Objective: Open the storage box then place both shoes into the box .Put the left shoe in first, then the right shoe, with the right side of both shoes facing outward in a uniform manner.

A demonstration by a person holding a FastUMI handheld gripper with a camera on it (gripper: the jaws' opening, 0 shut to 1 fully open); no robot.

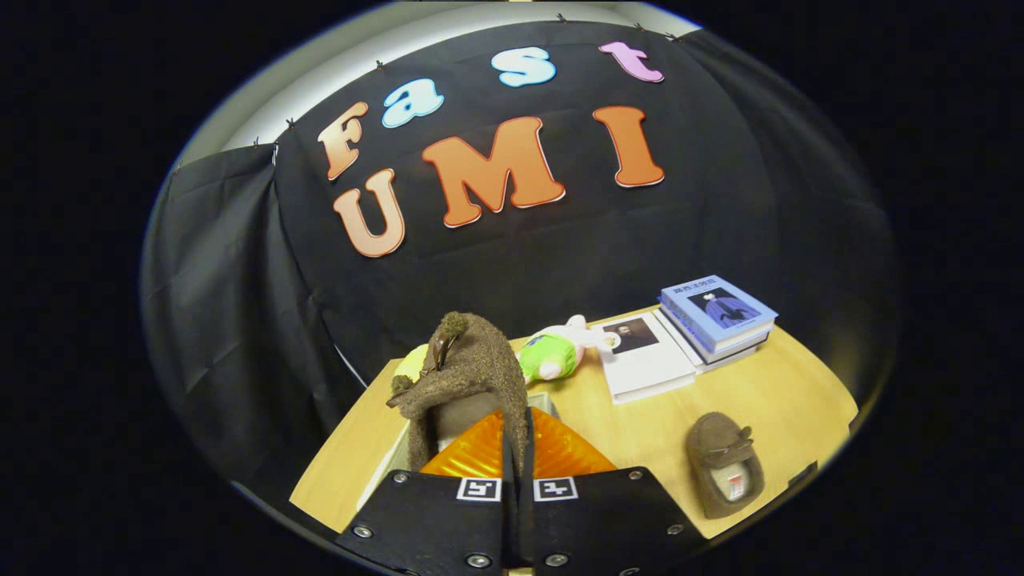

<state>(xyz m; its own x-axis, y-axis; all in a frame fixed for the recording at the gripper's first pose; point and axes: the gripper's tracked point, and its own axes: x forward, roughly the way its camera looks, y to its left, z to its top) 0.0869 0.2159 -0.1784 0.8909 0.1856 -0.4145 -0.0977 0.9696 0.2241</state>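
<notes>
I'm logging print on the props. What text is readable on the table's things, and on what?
Blue book: title line, too blurred to read.
White booklet: nothing legible.
Shoe on the table: insole tag, too small to read.
Gripper, shut on the held shoe: square markers, no words.

Gripper [517, 460] raised above the table, jaws nearly closed (pinching a shoe's side).

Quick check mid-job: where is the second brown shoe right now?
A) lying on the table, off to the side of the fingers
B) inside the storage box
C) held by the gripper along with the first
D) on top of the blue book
A: the second shoe lies on the table beside the fingers, while the gripper is shut on the held shoe.
</notes>
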